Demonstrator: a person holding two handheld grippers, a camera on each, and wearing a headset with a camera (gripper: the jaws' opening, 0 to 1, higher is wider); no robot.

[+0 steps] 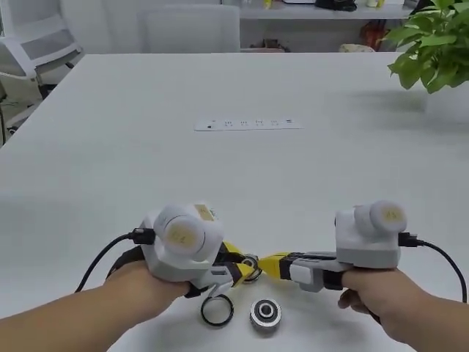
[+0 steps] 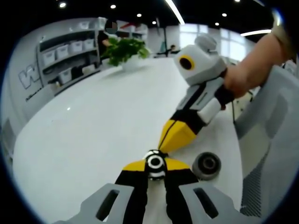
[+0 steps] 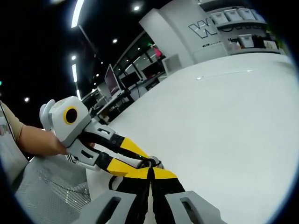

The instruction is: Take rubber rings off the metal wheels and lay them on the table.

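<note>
White tabletop (image 1: 110, 169), workbench, seated position. Entries run near to far.

Nearest me, a loose rubber ring (image 1: 217, 309) lies flat on the table. A second wheel (image 1: 265, 313) sits just beside it, to its right and apart from it. I cannot tell whether that wheel still carries rubber.

Just beyond these, the left gripper (image 1: 242, 268) is clamped across the held wheel (image 2: 155, 162), with the jaws tight on either side. A black band shows around the wheel's rim.

The right gripper (image 1: 267, 265) comes in from the opposite side, its jaws pressed together and the tips touching the held wheel. I cannot tell whether they have the rubber's edge pinched.

Key relation: the two grippers lie nose to nose on one line running across my body. The wheel sits directly ahead of the right gripper's tips, off the table, and the left gripper acts as the anchor. My judgement is that the peel should go back along the right gripper's own long axis, towards my right.

Further out is a power strip (image 1: 248, 124), and a potted plant (image 1: 432, 44) stands at the far right corner.
</note>
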